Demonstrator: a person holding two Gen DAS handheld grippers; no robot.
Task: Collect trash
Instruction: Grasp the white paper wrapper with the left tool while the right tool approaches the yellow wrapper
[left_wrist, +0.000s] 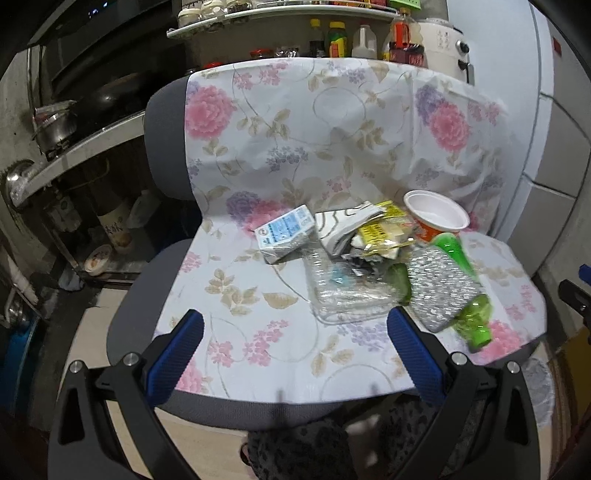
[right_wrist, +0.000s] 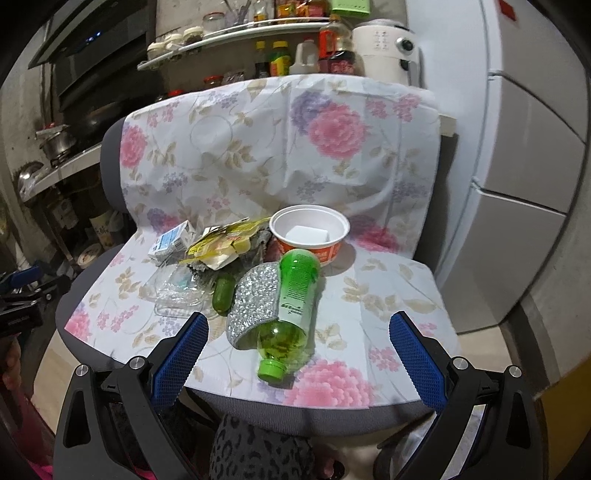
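A grey chair draped in a flowered white cloth carries the trash heap mid-seat. The green plastic bottle lies over a glittery silver pouch, half hiding it; the crumpled clear wrapper blurs. Left gripper and right gripper hang near, fingers spread, empty.
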